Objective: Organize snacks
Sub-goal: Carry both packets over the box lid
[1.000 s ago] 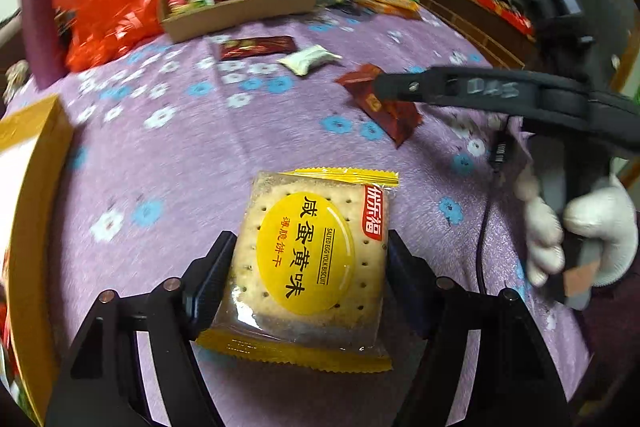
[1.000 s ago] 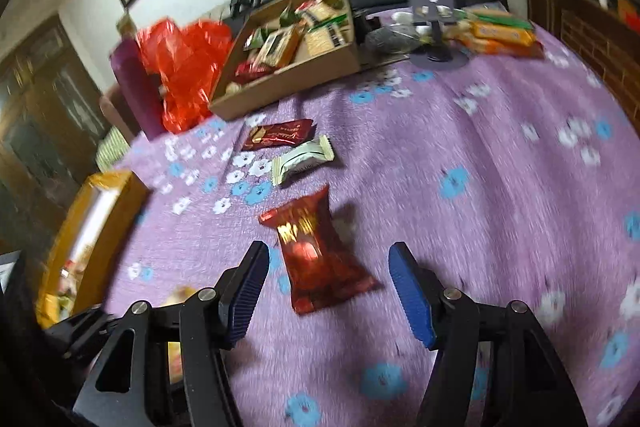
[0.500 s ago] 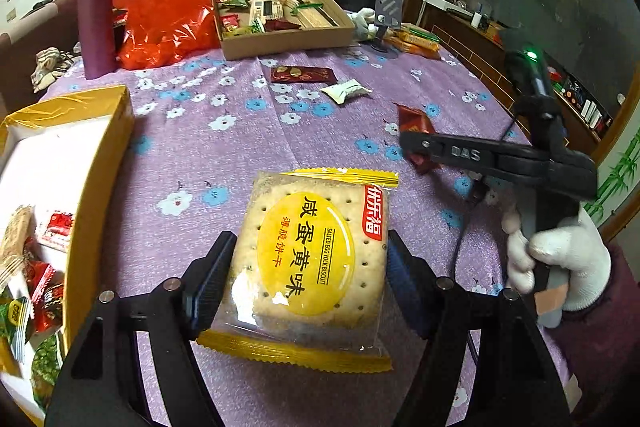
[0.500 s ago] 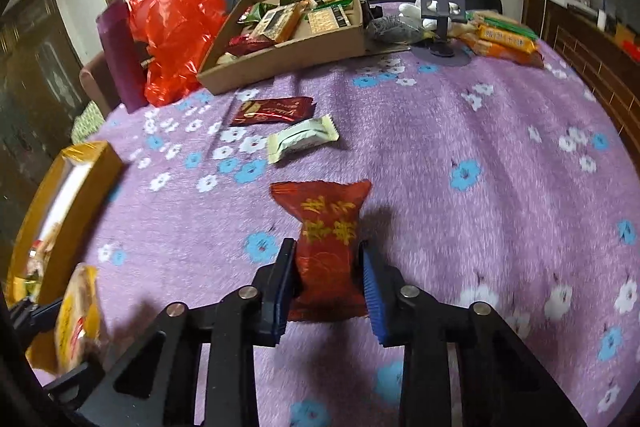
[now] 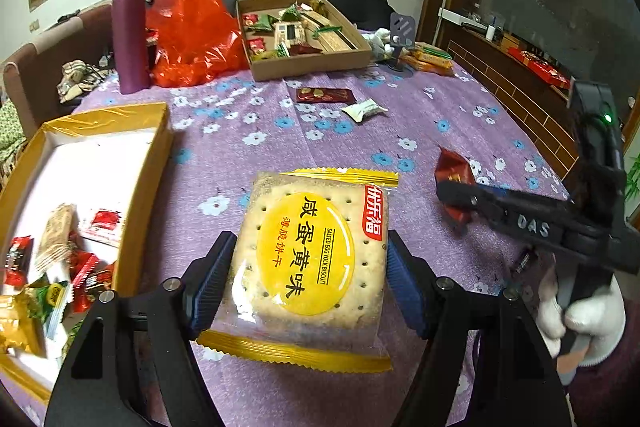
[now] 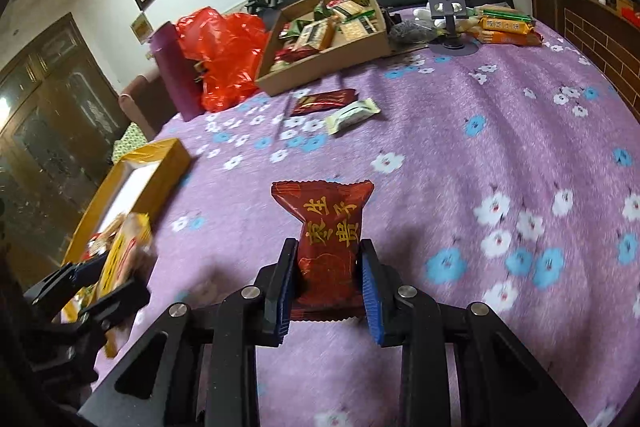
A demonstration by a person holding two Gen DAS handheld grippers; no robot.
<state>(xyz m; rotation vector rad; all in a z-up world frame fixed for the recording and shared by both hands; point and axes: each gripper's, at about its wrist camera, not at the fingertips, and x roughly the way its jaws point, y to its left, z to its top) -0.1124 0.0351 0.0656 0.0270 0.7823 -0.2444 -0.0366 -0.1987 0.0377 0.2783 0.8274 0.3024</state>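
Note:
My left gripper (image 5: 308,283) is shut on a yellow egg-yolk biscuit packet (image 5: 312,251) and holds it above the purple flowered tablecloth (image 5: 440,99). My right gripper (image 6: 326,283) is shut on a dark red snack packet (image 6: 328,227), lifted off the cloth; it also shows in the left wrist view (image 5: 454,179). A yellow box (image 5: 152,163) with several snacks inside lies at the left, also in the right wrist view (image 6: 160,167). A dark red flat packet (image 6: 324,101) and a white packet (image 6: 352,115) lie on the cloth farther back.
A cardboard tray (image 5: 304,67) of snacks stands at the back, beside a red plastic bag (image 5: 188,31) and a purple bottle (image 5: 130,31). A phone stand (image 6: 446,7) and orange packets (image 6: 504,27) are at the back right. A wooden cabinet edge (image 5: 520,83) borders the right.
My right gripper closed on the dark red packet and lifted it. My left gripper, still holding the biscuit, moved back toward the yellow box at the left.

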